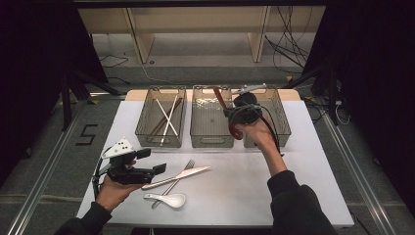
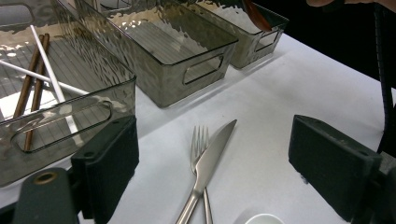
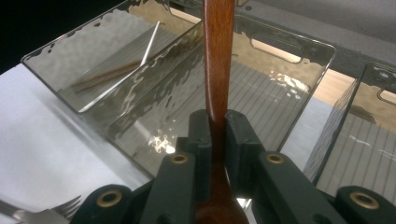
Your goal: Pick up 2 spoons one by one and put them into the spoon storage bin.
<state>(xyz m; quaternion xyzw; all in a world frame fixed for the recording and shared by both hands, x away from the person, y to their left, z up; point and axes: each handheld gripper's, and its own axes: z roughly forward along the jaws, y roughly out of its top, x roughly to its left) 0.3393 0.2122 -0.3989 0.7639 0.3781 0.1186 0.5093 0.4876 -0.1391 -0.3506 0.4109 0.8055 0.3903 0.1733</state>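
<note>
My right gripper (image 1: 228,111) (image 3: 218,123) is shut on a brown wooden spoon (image 1: 219,96) (image 3: 218,56). It holds the spoon over the boundary between the middle bin (image 1: 210,142) and the right bin (image 1: 285,125), handle pointing away and bowl toward the hand. My left gripper (image 1: 152,161) (image 2: 215,140) is open and low at the table's front left, nothing between its jaws. Just ahead of it lie a knife (image 1: 178,177) (image 2: 219,144) crossed over a fork (image 1: 190,164) (image 2: 199,140), and a white ceramic spoon (image 1: 169,199) (image 2: 264,219).
Three smoked clear bins stand in a row at the back of the white table (image 1: 303,166). The left bin (image 1: 161,142) (image 2: 65,116) holds brown and white chopsticks (image 1: 169,117) (image 2: 44,60). The middle bin (image 2: 187,74) looks empty. Cables trail on the floor behind.
</note>
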